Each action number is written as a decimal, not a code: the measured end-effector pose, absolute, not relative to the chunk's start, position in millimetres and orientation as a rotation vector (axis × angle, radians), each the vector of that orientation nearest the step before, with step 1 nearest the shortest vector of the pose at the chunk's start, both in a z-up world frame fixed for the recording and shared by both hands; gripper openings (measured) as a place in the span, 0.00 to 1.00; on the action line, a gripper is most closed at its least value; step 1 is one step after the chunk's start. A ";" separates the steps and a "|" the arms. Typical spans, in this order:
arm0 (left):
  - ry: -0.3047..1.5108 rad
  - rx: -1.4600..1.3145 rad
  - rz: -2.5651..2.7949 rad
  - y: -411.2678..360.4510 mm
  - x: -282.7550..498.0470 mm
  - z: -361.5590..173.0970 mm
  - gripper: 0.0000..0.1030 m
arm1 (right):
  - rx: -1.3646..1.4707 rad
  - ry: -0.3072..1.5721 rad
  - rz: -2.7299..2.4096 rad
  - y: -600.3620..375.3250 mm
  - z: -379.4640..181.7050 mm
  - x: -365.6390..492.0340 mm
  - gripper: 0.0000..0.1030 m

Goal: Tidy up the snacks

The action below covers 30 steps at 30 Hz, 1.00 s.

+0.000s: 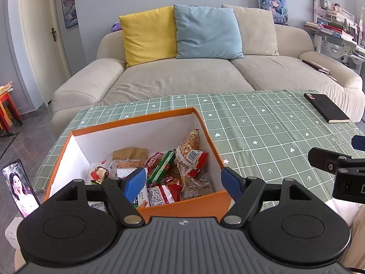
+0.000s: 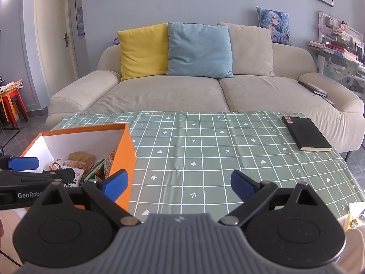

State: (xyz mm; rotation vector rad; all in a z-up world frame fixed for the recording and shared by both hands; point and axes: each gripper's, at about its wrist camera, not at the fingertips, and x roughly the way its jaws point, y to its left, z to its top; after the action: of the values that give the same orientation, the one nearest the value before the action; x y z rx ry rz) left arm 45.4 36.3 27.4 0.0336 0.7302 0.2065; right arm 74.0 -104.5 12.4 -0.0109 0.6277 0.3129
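An orange box (image 1: 187,205) with white inner walls stands on the green checked tablecloth (image 1: 262,132) and holds several snack packets (image 1: 178,171). My left gripper (image 1: 184,180) is open and empty, its fingers spread over the box's near right corner. The box also shows at the left of the right wrist view (image 2: 123,157), with snack packets (image 2: 79,164) inside. My right gripper (image 2: 178,185) is open and empty above the bare cloth, just right of the box. Its side shows at the right edge of the left wrist view (image 1: 337,169).
A black notebook (image 2: 305,134) lies at the table's far right. A phone (image 1: 20,194) stands left of the box. A beige sofa (image 2: 182,91) with cushions is behind the table. Red and yellow stools (image 2: 11,105) stand at far left.
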 end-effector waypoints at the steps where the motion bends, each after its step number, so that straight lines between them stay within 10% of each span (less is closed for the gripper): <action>1: 0.730 0.033 0.207 36.8 45.4 27.5 0.86 | -0.011 0.628 0.312 -104.6 12.4 73.9 0.91; 30: 0.737 0.034 0.209 35.3 45.4 24.5 0.86 | -0.013 0.652 0.317 -104.7 8.9 76.3 0.92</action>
State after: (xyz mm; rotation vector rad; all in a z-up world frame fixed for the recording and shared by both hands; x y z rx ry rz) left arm 45.4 35.3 24.5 0.0340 0.7374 0.2089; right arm 76.3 -104.7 8.9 -0.0133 0.6519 0.3167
